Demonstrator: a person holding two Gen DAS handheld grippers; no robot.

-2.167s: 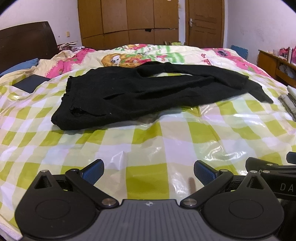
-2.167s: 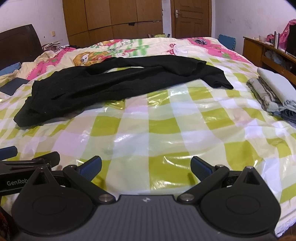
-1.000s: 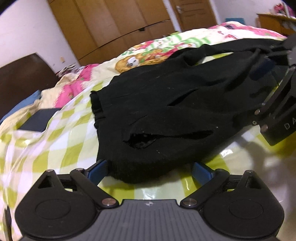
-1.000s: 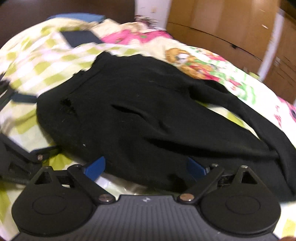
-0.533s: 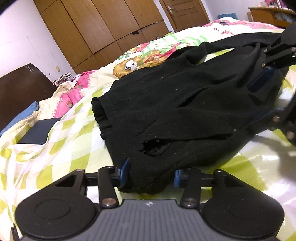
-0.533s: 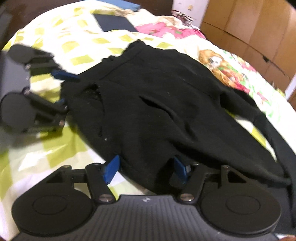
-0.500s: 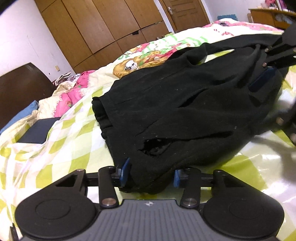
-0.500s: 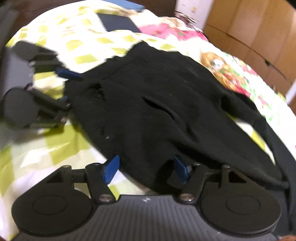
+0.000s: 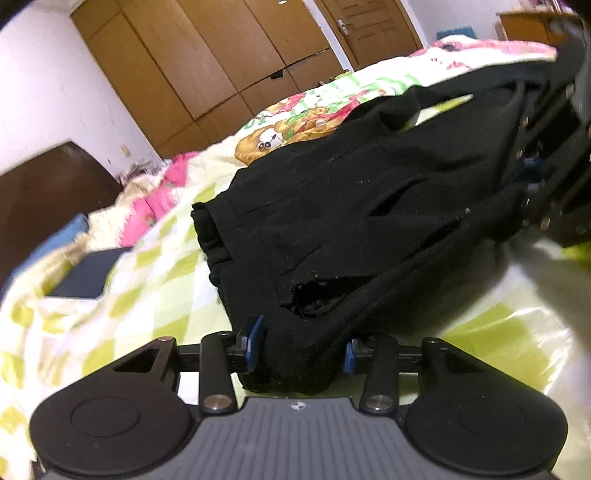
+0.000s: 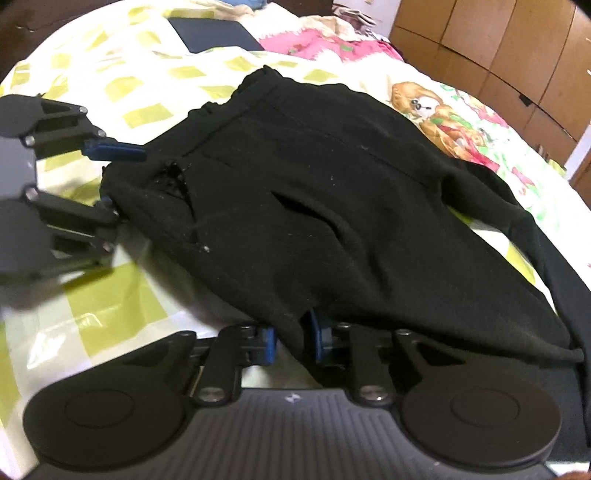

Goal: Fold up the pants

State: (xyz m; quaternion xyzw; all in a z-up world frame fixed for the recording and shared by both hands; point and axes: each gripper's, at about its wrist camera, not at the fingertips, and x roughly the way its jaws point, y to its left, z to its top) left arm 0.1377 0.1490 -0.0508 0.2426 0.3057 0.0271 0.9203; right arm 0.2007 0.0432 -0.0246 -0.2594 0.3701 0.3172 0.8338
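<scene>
Black pants point(image 9: 351, 206) lie rumpled on the bed, waistband to the left, legs trailing away to the right. My left gripper point(image 9: 301, 347) has the near waist corner bunched between its blue pads; the jaws are closing and press the cloth. In the right wrist view the pants point(image 10: 314, 177) fill the middle. My right gripper point(image 10: 293, 341) is closing on a fold of the near edge, pads pinching it. Each gripper shows in the other's view: the right gripper point(image 9: 535, 192) at the far right, the left gripper point(image 10: 107, 177) at the left edge of the cloth.
A glossy yellow-green checked sheet point(image 9: 129, 295) covers the bed, with a pink cartoon quilt point(image 9: 295, 125) behind it. A dark flat pad point(image 10: 214, 33) lies near the dark headboard point(image 9: 48, 184). Wooden wardrobes point(image 9: 221, 66) and a door stand at the back wall.
Both pairs of jaws have narrowed from wide open onto the near edge of the pants, the right one most. The cloth between the two grippers now bunches up slightly.
</scene>
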